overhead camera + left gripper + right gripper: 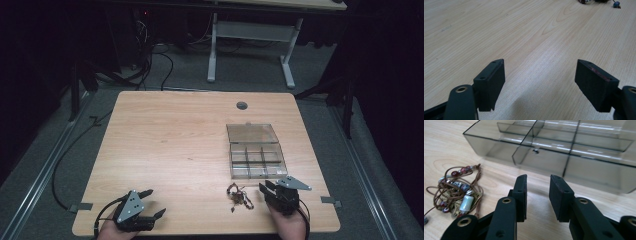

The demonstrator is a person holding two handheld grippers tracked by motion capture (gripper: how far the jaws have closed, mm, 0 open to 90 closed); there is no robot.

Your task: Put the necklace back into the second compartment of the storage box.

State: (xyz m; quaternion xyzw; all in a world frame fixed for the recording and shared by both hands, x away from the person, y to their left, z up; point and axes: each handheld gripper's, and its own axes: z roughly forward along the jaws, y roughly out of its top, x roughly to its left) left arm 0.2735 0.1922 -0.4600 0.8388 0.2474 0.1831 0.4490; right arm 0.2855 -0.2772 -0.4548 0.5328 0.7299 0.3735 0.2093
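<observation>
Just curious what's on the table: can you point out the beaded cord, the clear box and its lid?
beaded cord (465, 202): right gripper view, white bead.
clear box (258, 162): high view, middle divider.
lid (252, 133): high view, lid's centre.

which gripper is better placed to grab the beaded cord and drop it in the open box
Right. The right gripper sits just beside the beaded cord, with the open box directly ahead of it. The left gripper is open but far across the table, so it would probably need a longer reach.
</observation>
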